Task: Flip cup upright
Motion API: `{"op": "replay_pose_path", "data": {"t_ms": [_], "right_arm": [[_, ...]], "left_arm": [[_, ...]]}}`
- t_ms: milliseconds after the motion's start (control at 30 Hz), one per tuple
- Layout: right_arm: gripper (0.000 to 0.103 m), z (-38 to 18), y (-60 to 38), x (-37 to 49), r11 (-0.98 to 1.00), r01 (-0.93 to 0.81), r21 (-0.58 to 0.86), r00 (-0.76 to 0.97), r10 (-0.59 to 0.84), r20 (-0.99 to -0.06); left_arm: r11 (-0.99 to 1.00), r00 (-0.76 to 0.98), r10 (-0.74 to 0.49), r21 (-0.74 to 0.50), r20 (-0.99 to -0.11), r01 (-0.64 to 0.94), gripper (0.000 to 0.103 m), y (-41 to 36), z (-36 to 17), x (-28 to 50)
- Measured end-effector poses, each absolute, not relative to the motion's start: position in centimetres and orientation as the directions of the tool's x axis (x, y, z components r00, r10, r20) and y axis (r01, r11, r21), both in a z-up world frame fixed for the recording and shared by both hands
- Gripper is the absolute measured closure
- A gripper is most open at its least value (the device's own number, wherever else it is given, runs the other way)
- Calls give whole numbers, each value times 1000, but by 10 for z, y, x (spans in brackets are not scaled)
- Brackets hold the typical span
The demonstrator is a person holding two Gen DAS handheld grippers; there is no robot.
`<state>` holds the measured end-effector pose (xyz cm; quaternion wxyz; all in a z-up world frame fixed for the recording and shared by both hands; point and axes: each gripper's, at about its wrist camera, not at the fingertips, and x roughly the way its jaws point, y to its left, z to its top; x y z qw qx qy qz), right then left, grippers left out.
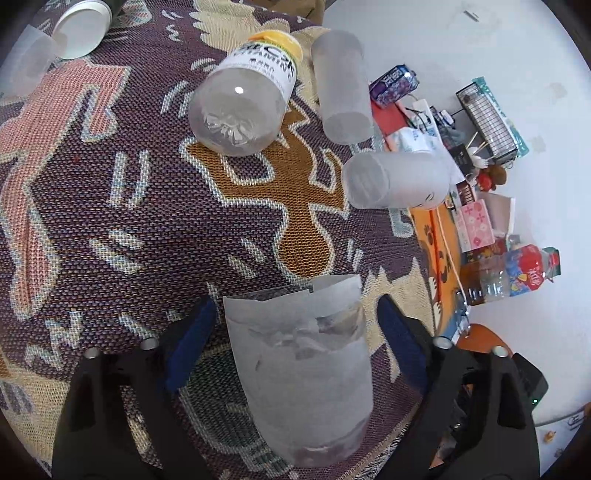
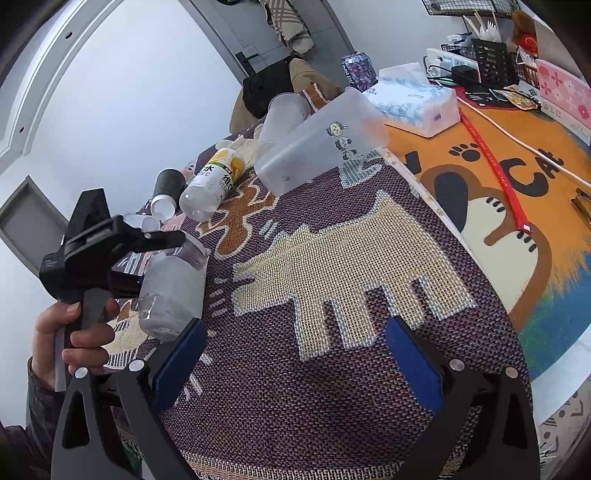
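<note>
White walls [image 2: 129, 92] all round; grey door [image 2: 258, 29] with dark lever handle [image 2: 246, 57] at back; clothes hung on door [image 2: 291, 26]; bench draped in purple woven cloth [image 2: 332, 369] with animal figures; orange cat-print mat [image 2: 498, 192] beside it; wire rack [image 1: 487, 122] against wall; flat, even daylight, soft shadows.

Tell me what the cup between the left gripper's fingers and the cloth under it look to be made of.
Cup: likely frosted, translucent plastic with a matte finish; the cloth's pattern shows dimly through its wall. Cloth: woven fabric, coarse and matte, with visible thread weave in purple, cream and orange. Left gripper fingers stand on either side of the cup.
</note>
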<state>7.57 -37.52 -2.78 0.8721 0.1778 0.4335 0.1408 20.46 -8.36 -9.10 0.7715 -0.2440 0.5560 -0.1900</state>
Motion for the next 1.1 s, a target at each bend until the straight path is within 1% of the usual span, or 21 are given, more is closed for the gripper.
{"op": "replay_pose_path", "data": {"t_ms": [33, 133, 267, 400, 600, 833, 1100], "right_arm": [[8, -28, -375, 75, 897, -90, 433, 585, 400, -706], [8, -30, -376, 74, 896, -87, 436, 582, 400, -708], [8, -31, -372, 75, 895, -94, 436, 577, 406, -709], [8, -30, -365, 78, 893, -109, 437, 576, 415, -704], [8, -27, -358, 80, 897, -123, 425, 579, 413, -703], [8, -26, -356, 79, 904, -125, 409, 584, 400, -706], [8, -28, -355, 78, 909, -123, 398, 585, 391, -711]], "left_arm": [[805, 302, -569, -593, -765, 16, 30, -83, -94, 205], [805, 313, -570, -593, -760, 24, 33, -82, -92, 203], [818, 363, -556, -570, -748, 80, 34, -77, -70, 194], [845, 425, -522, -517, -740, 137, 35, -75, -46, 181], [914, 543, -405, -335, -736, 228, 36, -84, -10, 155], [953, 626, -275, -119, -729, 279, 36, -97, 12, 131], [952, 643, -185, 27, -743, 305, 36, -114, 8, 118]]}}
